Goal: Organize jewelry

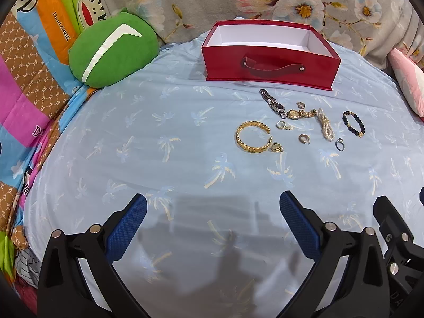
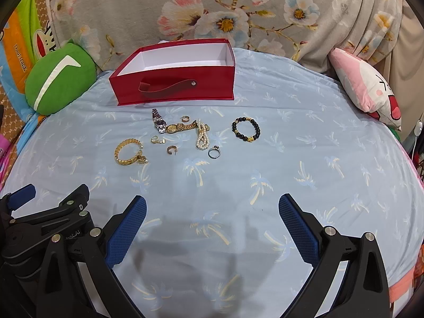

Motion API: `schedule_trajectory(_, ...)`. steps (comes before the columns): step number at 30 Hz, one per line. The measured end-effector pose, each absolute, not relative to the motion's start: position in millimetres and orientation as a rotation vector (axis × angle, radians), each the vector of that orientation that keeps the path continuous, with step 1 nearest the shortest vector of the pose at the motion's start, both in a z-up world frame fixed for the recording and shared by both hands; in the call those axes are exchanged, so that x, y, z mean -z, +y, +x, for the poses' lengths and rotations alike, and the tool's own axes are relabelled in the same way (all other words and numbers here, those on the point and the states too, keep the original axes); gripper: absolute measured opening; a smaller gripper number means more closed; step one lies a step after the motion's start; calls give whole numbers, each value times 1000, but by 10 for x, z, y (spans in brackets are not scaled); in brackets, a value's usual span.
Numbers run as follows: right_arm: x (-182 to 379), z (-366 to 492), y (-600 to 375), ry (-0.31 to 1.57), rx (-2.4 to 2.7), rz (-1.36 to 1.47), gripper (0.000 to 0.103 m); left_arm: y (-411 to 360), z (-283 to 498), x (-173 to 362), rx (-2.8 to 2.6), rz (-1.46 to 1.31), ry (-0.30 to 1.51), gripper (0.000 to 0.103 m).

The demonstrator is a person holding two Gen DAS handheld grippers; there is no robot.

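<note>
Judged at the start: nothing yet in the empty red cardboard box (image 2: 173,75) at 12 o'clock. Left gripper (image 1: 213,221) and right gripper (image 2: 212,221) both spread wide, holding nothing. Loose jewelry, including the gold braided cuff bracelet (image 2: 128,151), scattered just below the box, wanting one reach and pinch first

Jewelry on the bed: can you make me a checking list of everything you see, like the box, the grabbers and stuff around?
Surface: light blue palm-print sheet, wrinkled, bare near the grippers.
Job's things: red box open, looks empty; gold bangle, two watches, pearl strand, black bead bracelet, silver ring and small earrings lie loose in front of it.
Clutter: green cushion on the left, pink pillow on the right.
Grippers: left gripper and right gripper both open, holding nothing.
Cables: white cable at the far right edge.
Surroundings: floral blanket behind, colourful quilt at the left.
</note>
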State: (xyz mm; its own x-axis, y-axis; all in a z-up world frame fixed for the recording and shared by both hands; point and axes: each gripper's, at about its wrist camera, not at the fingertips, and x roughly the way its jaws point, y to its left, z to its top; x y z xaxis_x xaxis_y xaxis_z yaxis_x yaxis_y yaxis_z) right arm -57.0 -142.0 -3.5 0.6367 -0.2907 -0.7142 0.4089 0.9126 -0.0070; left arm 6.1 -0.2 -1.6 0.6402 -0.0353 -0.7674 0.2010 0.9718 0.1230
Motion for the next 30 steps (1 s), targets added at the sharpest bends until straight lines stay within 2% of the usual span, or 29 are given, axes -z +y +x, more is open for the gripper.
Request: schedule_trajectory(30, 121, -571, -1409, 791, 401, 168, 98, 13, 101, 106, 134, 192, 889, 98)
